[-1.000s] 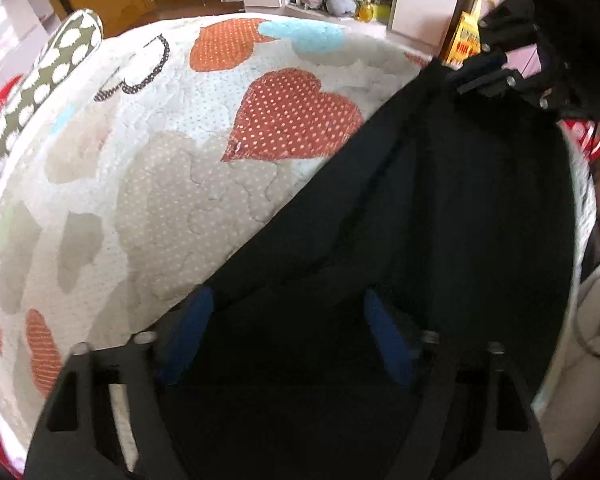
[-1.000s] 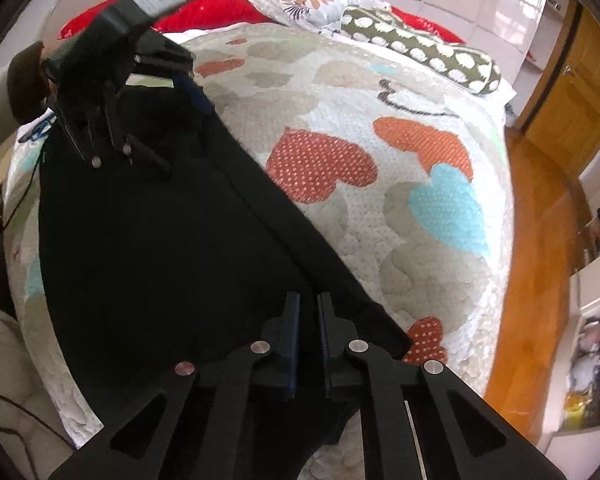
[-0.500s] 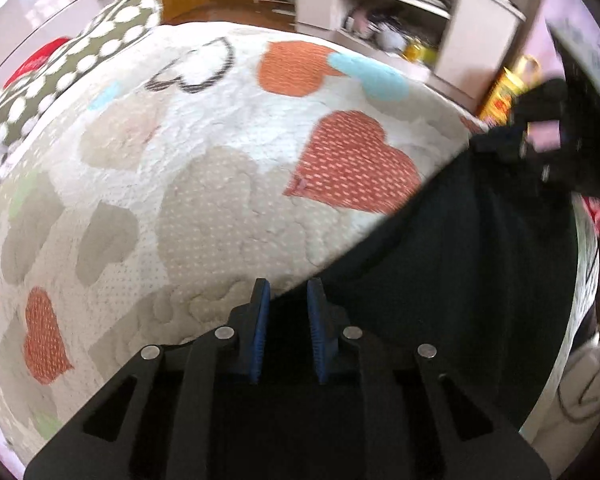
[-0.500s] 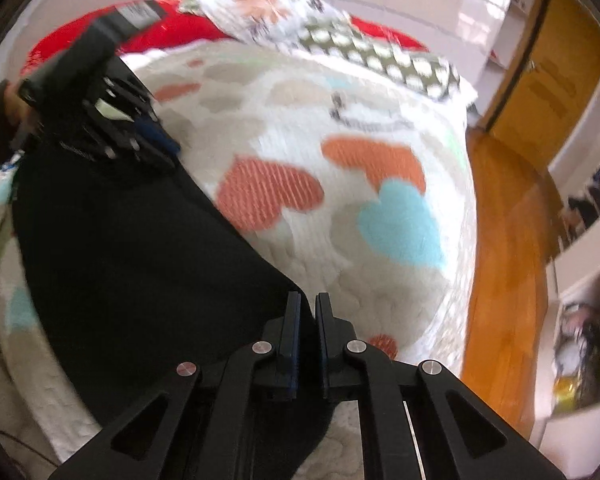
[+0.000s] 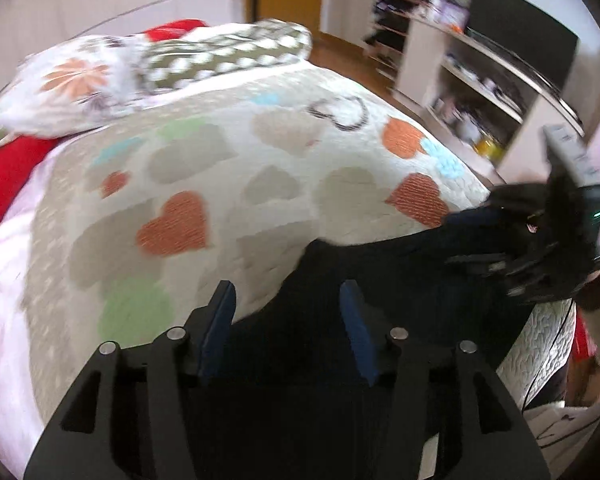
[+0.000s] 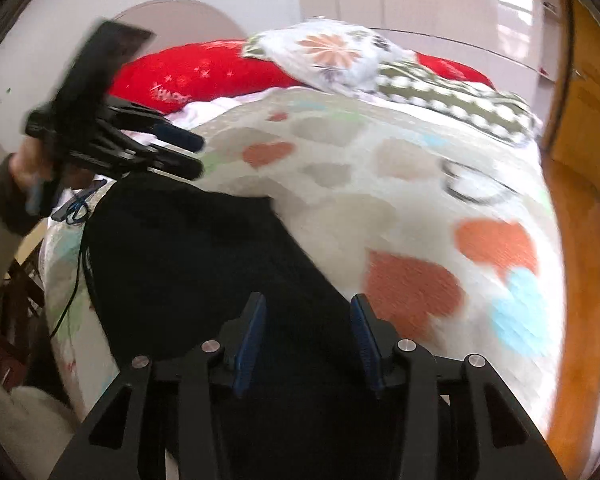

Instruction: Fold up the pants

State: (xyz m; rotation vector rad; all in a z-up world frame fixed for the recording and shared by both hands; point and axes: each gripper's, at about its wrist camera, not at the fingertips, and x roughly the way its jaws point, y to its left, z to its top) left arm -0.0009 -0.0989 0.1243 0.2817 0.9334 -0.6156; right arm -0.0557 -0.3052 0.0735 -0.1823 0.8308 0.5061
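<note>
black pants (image 6: 204, 264) lie flat along the near edge of the bed (image 6: 400, 184), on the heart-print quilt, and look like a narrowed strip, so a lengthwise fold seems done. left tongs (image 5: 286, 304) spread wide, nothing between them, hovering over one end of the cloth. right tongs (image 6: 308, 316) also spread, empty, over the other end. in the right view the left tongs (image 6: 180, 152) sit just above the far end of the pants, apart from the fabric as far as i can tell.

judgement: next is the crosswise fold. to do it well, drop each pair of tongs onto an end corner, pinch all layers together not just the top one, lift low, carry one end over the other and line up the edges before letting go. keep the cloth taut between the two so no crease bunches in the middle.

hard to see: both frames are motion-blurred. black on black hides seams, waistband and layer edges, so which end is the waist is unclear. the near part of the pants is covered by the tong bodies. the bed's near edge is cut off at the frame bottom.
</note>
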